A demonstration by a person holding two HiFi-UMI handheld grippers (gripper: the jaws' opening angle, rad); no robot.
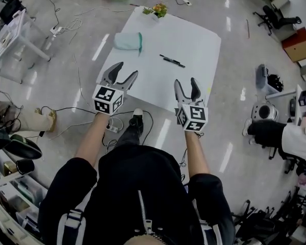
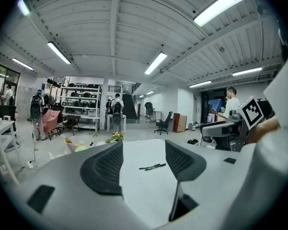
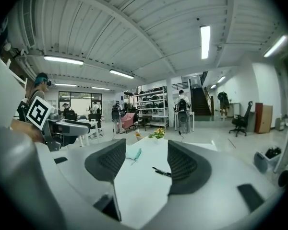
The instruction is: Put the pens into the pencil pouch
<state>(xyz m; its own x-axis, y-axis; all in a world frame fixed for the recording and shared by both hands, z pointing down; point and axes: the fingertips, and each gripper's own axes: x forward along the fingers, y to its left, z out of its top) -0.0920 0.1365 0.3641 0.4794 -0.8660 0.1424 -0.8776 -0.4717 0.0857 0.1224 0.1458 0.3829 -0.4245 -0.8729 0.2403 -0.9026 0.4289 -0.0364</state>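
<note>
Head view: my left gripper [image 1: 126, 71] and right gripper [image 1: 186, 83] hang released, empty; the pens [image 1: 172, 60] lie ahead on the table [image 1: 196, 37], long axis nearly crosswise, nearer my right one. Left gripper view: pens far ahead between parted jaws. Right gripper view: pens closer, pencil pouch [image 3: 133, 155] further left.
</note>
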